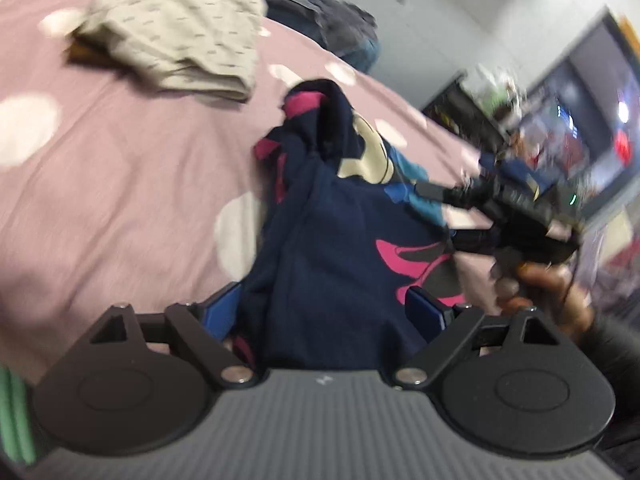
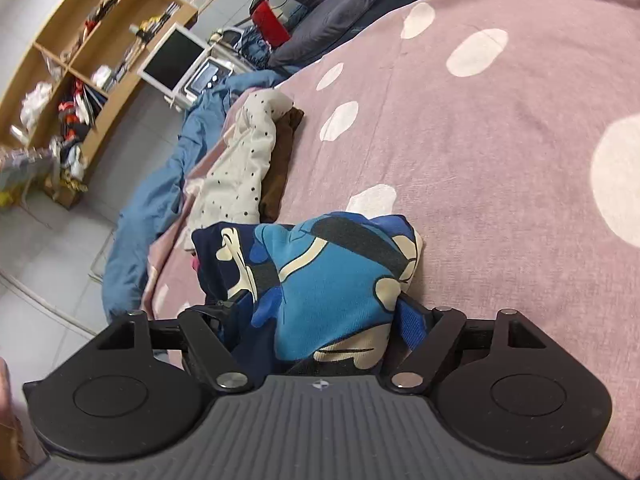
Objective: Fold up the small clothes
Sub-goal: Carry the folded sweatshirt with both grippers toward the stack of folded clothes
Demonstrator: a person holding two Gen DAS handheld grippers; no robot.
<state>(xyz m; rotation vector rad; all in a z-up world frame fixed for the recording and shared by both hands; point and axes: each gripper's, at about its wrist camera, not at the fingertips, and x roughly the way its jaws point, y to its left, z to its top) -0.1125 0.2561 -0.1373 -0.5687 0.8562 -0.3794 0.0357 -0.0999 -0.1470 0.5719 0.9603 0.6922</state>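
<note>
Navy garment bunched, fold unfinished
Both my left gripper [image 1: 324,308] and right gripper [image 2: 320,312] stand released around the navy garment [image 1: 332,248]; beyond them, a cream piece [image 1: 180,36] looks folded.

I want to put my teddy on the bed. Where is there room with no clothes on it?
Bare pink spotted bedspread lies to the right of the navy cartoon garment, and between it and the beige folded clothes. It is crowded at the bed's edge, where the cream dotted garment and blue cloth lie.
</note>
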